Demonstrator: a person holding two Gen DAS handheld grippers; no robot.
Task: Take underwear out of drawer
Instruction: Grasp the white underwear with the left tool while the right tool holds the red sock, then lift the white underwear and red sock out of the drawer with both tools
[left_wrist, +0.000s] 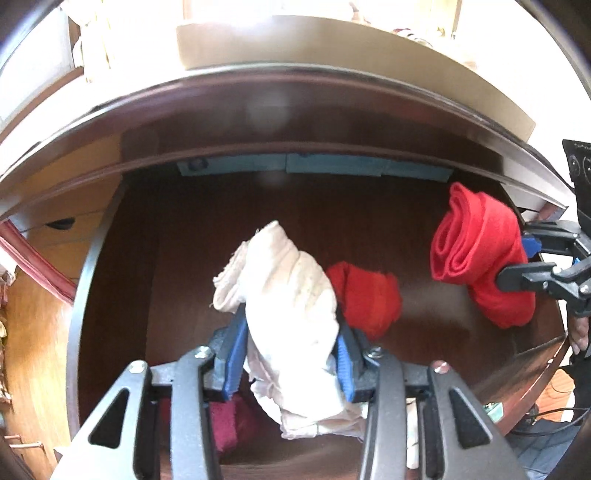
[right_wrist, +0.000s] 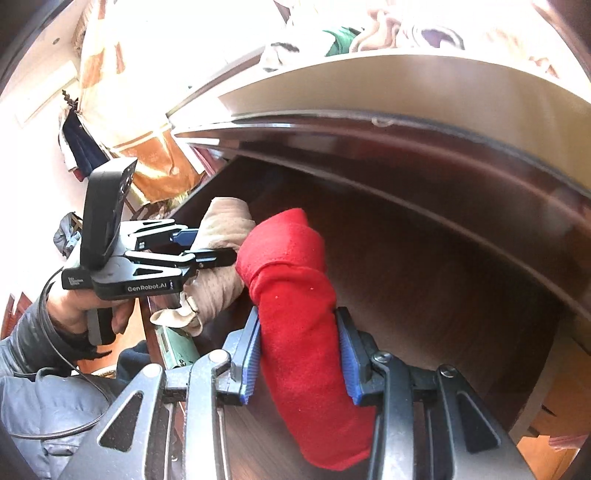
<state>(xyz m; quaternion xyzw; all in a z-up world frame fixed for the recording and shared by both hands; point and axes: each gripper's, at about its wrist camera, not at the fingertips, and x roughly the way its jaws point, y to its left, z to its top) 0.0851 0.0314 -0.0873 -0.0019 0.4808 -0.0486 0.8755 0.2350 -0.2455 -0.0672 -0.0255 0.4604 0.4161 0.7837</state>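
L gripper was clamped on a rolled white underwear piece, blue pads pressing both sides, held above the dark wood drawer floor. R gripper gripped a rolled red underwear piece, also lifted over the drawer w/ nothing under it. Another red piece lay on the drawer floor just behind the white one; a maroon cloth showed below the L gripper. Blue strip ran along the back wall.
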